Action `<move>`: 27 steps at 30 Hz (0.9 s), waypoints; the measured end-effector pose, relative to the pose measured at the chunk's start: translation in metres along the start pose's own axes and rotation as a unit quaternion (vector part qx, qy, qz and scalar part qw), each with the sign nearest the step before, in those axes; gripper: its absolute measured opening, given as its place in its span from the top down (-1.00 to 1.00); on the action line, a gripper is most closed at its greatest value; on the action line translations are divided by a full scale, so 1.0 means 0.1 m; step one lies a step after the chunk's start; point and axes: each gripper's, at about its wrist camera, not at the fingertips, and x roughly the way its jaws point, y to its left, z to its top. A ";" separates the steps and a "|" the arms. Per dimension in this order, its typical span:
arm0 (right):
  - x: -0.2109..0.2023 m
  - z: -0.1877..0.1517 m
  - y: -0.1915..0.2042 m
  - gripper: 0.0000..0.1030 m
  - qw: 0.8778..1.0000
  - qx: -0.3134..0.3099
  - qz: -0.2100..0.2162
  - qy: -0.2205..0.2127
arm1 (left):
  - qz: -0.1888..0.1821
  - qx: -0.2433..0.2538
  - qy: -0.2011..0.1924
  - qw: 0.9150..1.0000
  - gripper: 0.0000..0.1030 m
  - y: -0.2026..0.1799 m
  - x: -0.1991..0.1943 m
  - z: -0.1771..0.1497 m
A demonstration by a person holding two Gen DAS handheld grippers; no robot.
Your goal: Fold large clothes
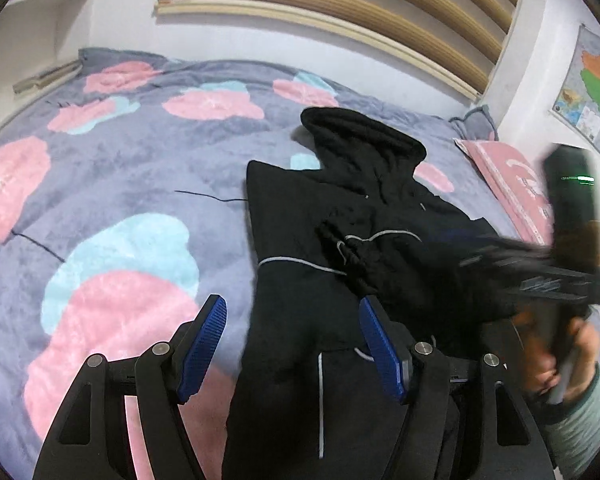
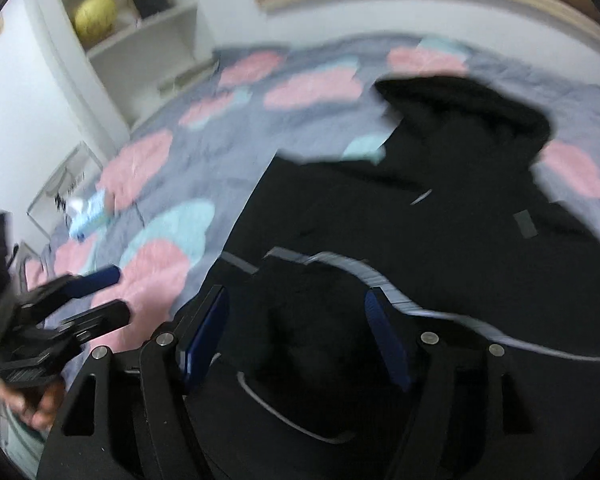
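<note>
**Black hoodie spread on flowered bed, both grippers released**

While the black hoodie (image 1: 340, 216) lies across the centre and lower right of the frame on the grey, pink-flowered bedspread (image 1: 112, 184), the left gripper (image 1: 294, 354) hangs over its lower edge, fingers (image 1: 202, 344) parted and grasping nothing. The right gripper (image 2: 298, 344), blurred, is likewise spread above the cloth. Upper left, a white shelf (image 2: 140, 36) holds a yellow ball (image 2: 94, 18).

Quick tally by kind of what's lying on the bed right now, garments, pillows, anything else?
Black hooded garment: 1
Pink pillow: 1
Small light blue item near the far edge of the bed, too blurred to identify: 1
Total: 3
</note>
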 end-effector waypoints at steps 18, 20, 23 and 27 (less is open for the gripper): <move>-0.69 -0.75 -1.84 -0.38 0.966 0.090 -0.234 0.060 | -0.073 -0.057 0.107 0.990 0.59 -0.50 1.42 0.43; -0.75 -0.74 -1.82 -0.36 0.966 0.088 -0.236 0.051 | -0.092 -0.054 0.074 0.992 0.60 -0.47 1.17 0.49; -0.93 -0.64 -1.73 -0.36 0.973 0.105 -0.203 0.012 | -0.120 -0.069 0.018 0.990 0.61 -0.31 0.67 0.59; -0.91 -0.45 -1.49 -0.36 0.978 0.093 -0.187 -0.008 | -0.117 -0.089 0.015 0.989 0.60 0.06 0.49 0.57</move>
